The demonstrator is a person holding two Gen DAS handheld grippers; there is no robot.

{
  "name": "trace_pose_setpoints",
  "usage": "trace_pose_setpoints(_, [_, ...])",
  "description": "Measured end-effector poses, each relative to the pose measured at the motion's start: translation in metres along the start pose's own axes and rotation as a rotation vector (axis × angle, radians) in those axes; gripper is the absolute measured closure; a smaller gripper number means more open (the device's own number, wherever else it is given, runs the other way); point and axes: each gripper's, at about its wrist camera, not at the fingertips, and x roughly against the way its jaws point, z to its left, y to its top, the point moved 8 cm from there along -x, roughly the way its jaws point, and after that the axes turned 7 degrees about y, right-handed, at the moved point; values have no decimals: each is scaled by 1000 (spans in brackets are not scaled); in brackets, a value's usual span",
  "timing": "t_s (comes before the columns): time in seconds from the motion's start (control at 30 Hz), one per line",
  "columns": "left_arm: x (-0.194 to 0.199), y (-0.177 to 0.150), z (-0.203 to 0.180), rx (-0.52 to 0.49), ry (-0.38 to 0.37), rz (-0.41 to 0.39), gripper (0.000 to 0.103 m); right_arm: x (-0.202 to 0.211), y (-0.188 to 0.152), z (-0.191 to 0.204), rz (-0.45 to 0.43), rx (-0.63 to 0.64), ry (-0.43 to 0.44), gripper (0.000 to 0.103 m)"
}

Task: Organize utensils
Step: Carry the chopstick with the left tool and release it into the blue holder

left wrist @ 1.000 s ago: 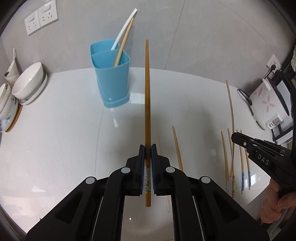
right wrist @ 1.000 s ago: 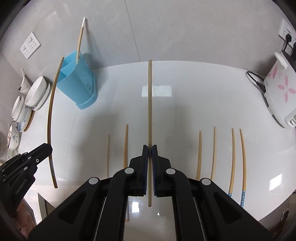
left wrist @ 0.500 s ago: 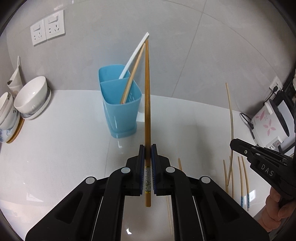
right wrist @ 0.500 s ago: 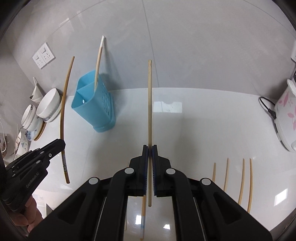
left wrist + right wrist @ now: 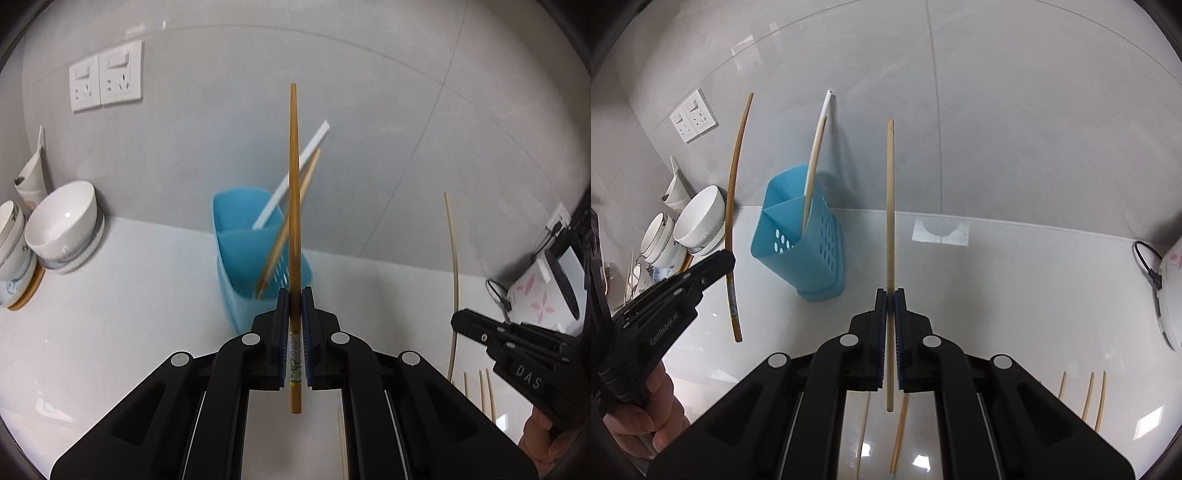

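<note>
Left claw clenched on a dark bamboo chopstick, raised before the blue utensil holder on the white surface. Right claw clenched on a pale chopstick, right of the holder. Loose chopsticks lying near right.

Both grippers are matte black plastic with silver round screws and blue ribbed pads. The left gripper is marked "GenRobot.AI", the right gripper "DAS".
</note>
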Motion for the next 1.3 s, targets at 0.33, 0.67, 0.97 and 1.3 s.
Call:
trace_pose_setpoints(0.33, [-10,49,1,-26,-29,-220,97,-19,34,18,-49,11,53,99])
trace_pose_setpoints(0.67, [-36,64,-10,-75,-11,-338,97,-37,31,12,-9,-9,45,99])
trace_pose_setpoints(0.97, [-78,54,-15,-132,12,-278,97,-47,32,12,3,-7,50,99])
trace_pose_setpoints(1.3, [-88,45,-4,-135,11,-213,67,-45,38,19,-10,13,68,99])
